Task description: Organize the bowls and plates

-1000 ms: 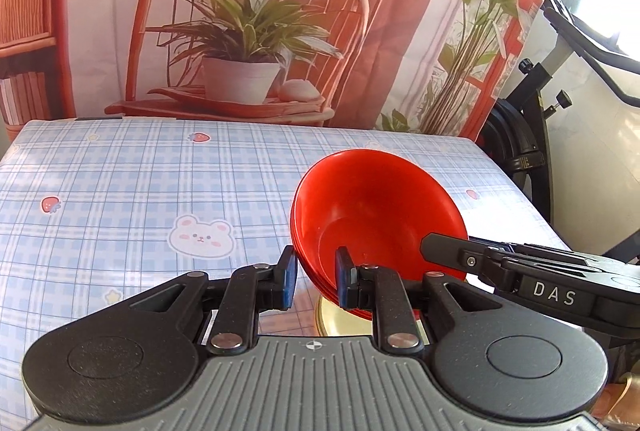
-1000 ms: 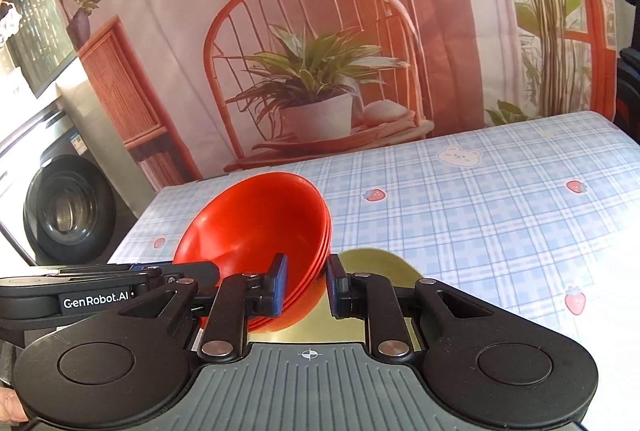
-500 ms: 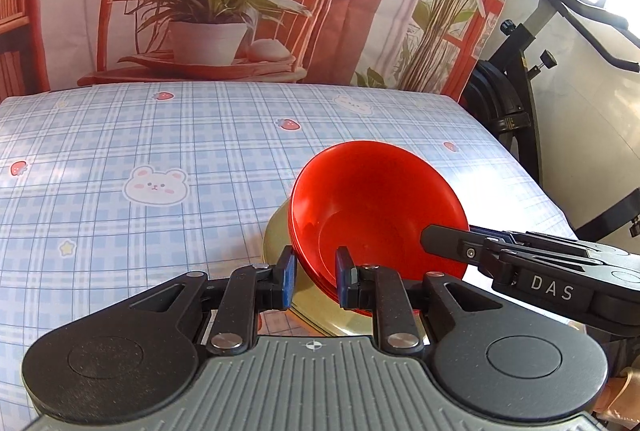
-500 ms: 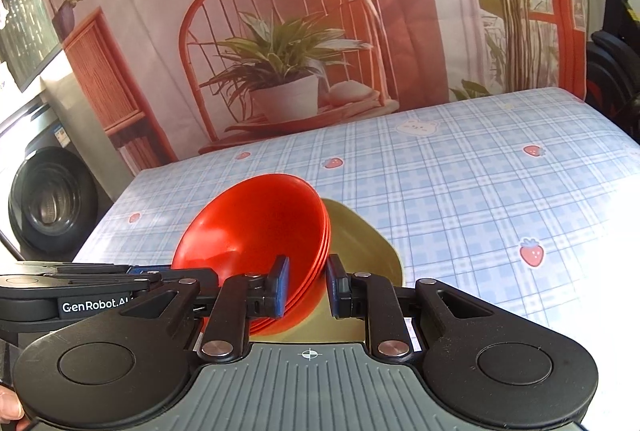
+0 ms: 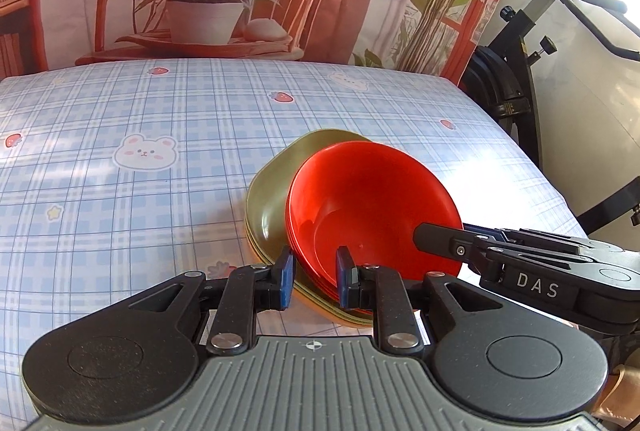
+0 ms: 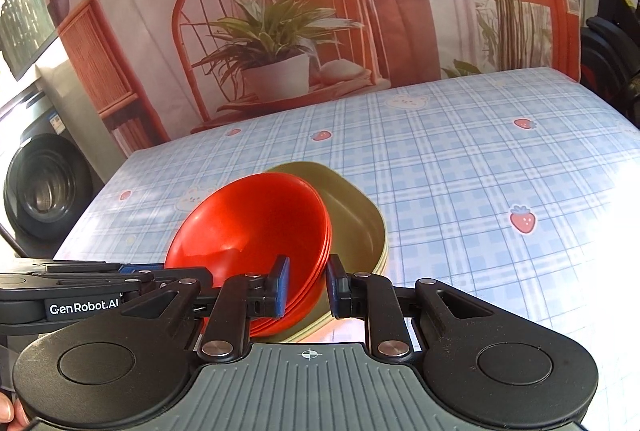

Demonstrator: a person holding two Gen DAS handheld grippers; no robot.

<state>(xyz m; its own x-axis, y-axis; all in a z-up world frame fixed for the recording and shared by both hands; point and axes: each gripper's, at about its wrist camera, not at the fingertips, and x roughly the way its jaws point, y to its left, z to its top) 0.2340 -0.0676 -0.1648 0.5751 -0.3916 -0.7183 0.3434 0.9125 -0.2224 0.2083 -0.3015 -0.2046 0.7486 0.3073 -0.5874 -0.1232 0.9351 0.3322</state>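
A stack of red bowls (image 5: 372, 207) sits tilted inside a stack of olive-green plates (image 5: 272, 203) on the checked tablecloth. My left gripper (image 5: 311, 277) is shut on the near left rim of the red bowls. My right gripper (image 6: 307, 285) is shut on the opposite rim of the red bowls (image 6: 248, 231), over the olive plates (image 6: 356, 219). Each gripper shows in the other's view: the right one (image 5: 520, 263) at the right, the left one (image 6: 80, 291) at the left.
The table (image 5: 120, 135) carries a blue checked cloth with bears and strawberries. A printed backdrop hangs behind it. An exercise bike (image 5: 520, 71) stands past the table's right edge, and a washing machine (image 6: 44, 187) stands past its left edge.
Both grippers have lowered the red bowls down onto the olive plates. More of the plates shows now, and the table looks nearer.
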